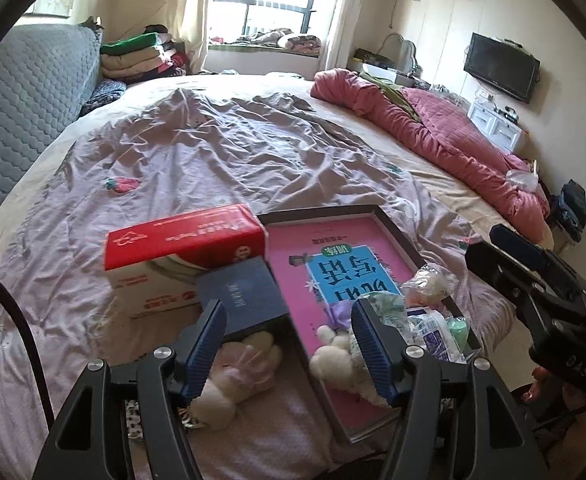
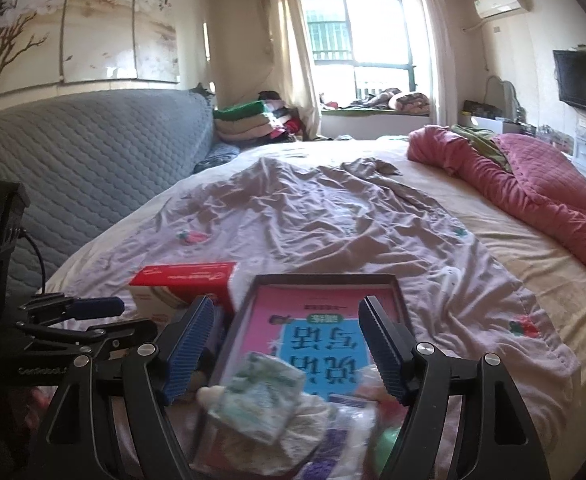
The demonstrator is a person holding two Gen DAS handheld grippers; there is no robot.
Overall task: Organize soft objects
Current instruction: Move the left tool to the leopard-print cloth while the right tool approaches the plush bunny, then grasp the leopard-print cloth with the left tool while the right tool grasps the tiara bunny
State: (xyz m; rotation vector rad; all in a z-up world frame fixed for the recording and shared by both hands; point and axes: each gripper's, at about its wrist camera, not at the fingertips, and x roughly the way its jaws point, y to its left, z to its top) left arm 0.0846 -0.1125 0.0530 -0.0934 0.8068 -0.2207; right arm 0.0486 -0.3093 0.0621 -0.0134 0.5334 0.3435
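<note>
several soft plush toys and wrapped packets (image 1: 429, 320) are being kept in the dark-rimmed pink tray (image 1: 345, 216) near both spread, empty grippers (image 1: 289, 344) (image 2: 289, 344), while one white plush rabbit (image 1: 233, 376) is being left outside on the left.

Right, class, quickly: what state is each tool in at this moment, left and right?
Left tool: open, holding nothing; plush toys lie below it.
Right tool: open, holding nothing; tray of packets beneath.

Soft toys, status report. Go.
Left gripper and right gripper open, empty. White plush on tray, pink plush outside it. Nothing blocking.
</note>
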